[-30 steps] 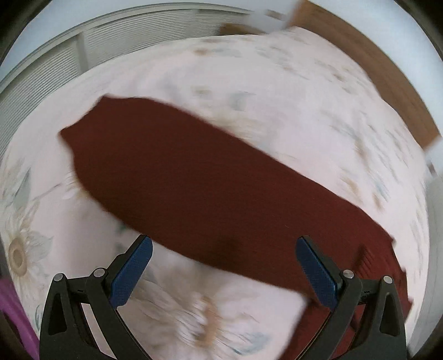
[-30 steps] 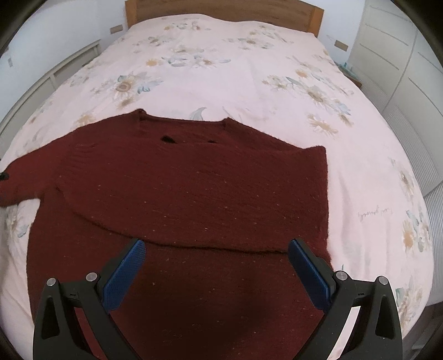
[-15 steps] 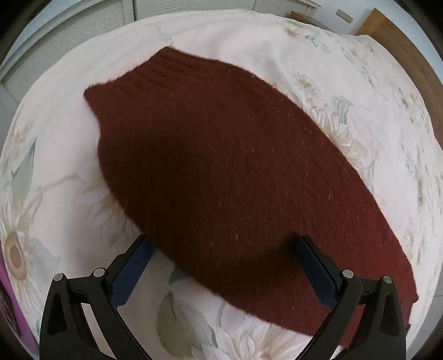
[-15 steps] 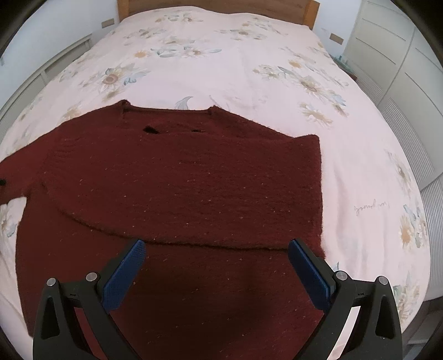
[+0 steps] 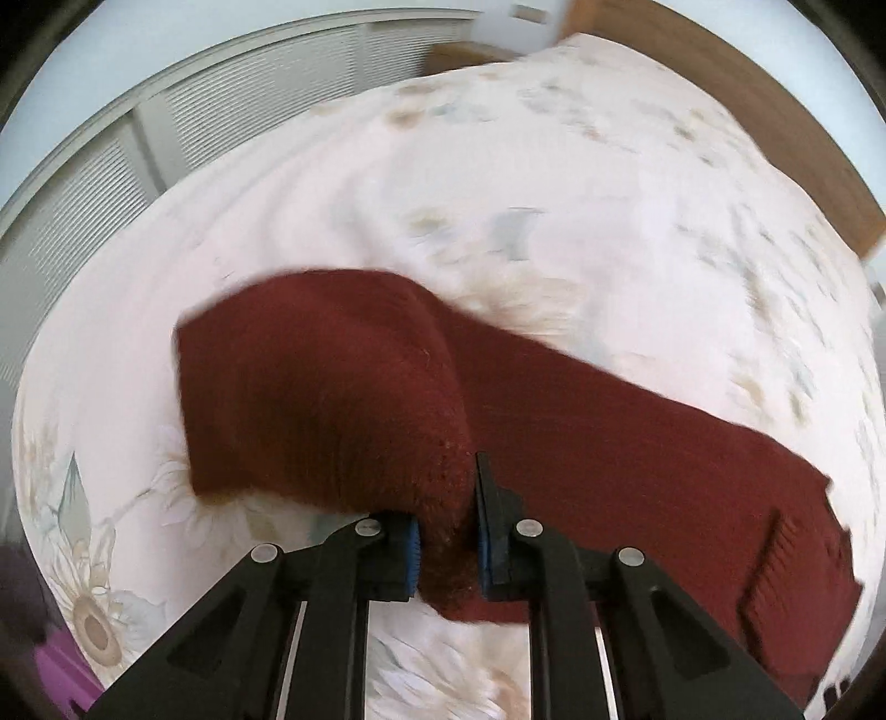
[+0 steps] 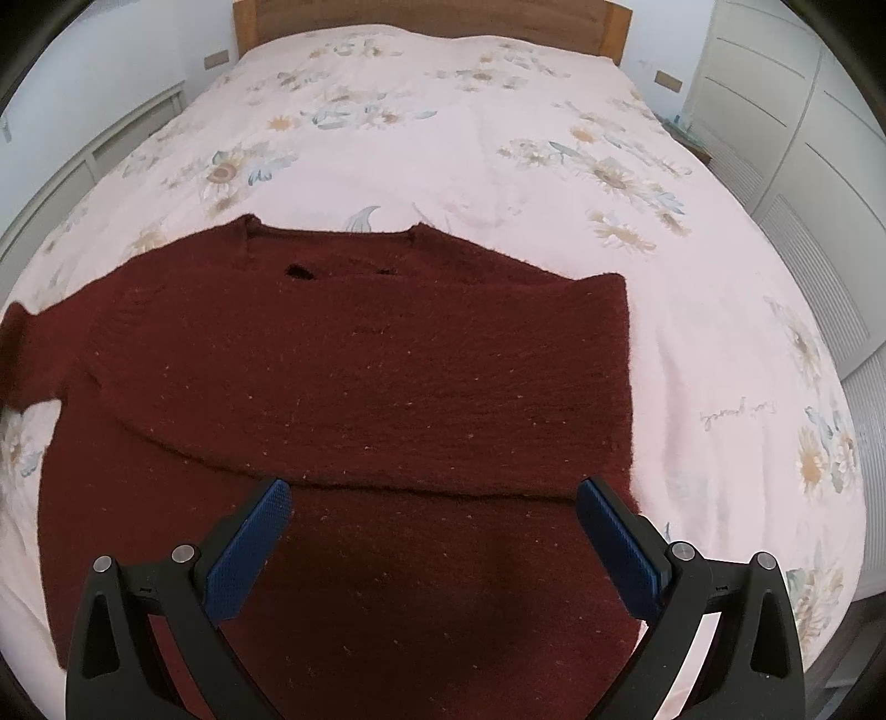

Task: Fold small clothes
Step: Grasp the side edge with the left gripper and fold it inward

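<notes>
Sweater [image 6: 354, 376] on floral bedspread [image 6: 443, 155], left claw [image 5: 446, 531] pinching its sleeve, right claw [image 6: 432, 531] spread.

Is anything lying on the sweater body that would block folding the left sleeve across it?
Nothing visible does. The left gripper is shut on the sleeve, and the sweater body carries only its own folded right side.

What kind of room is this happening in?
Almost certainly a bedroom. A dark red sweater lies on a bed with a flowered cover and a wooden headboard, and white slatted wardrobe doors stand alongside.
</notes>
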Tool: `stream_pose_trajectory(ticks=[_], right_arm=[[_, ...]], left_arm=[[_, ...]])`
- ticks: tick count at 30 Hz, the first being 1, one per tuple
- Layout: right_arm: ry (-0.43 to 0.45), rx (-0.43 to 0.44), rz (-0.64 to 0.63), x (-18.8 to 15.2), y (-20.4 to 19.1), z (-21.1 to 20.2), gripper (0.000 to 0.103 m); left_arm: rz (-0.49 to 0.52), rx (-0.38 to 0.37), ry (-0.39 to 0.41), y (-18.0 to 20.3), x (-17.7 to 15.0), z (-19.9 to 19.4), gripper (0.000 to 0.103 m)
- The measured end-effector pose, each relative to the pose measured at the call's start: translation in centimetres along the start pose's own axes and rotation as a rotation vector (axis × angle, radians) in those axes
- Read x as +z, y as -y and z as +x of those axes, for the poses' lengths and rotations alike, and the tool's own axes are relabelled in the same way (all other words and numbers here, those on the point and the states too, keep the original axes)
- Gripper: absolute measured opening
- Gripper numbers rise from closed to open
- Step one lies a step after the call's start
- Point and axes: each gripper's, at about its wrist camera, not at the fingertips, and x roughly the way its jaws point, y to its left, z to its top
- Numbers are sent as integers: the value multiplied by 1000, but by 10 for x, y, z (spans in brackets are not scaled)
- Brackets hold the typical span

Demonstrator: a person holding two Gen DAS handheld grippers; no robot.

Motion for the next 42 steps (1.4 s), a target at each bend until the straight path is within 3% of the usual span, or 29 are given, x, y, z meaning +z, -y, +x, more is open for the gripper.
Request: stream_pose_trajectory(ticks=[3,8,18,27,30,33,39,42], right_arm=[[9,6,13,1,4,-3,102],[34,10,13,6,8,-9,102],[55,3,50,9,37,-15,102],[79,-22,104,3,70,-26,102],[62,-13,117,-3,73,-21,102],[44,-4,115,-9,71,-16,102],[23,7,110,-18,67,-7,102],[21,10,116,-20,67,-8,102]], left_arm=[[43,-81,-8,30,1,-13,12],[216,-115,17,106,-21,-32,12],[435,-254,15,250,-67,-36,12],[574,-382,-18,355,-109,-31,12],[611,-378,-42,376,-132,-18,12],[657,-304,-44,388,-152,5,12],[677,-211,-134,386,-170,51,16],[684,-193,-171,384,-173,58,29]])
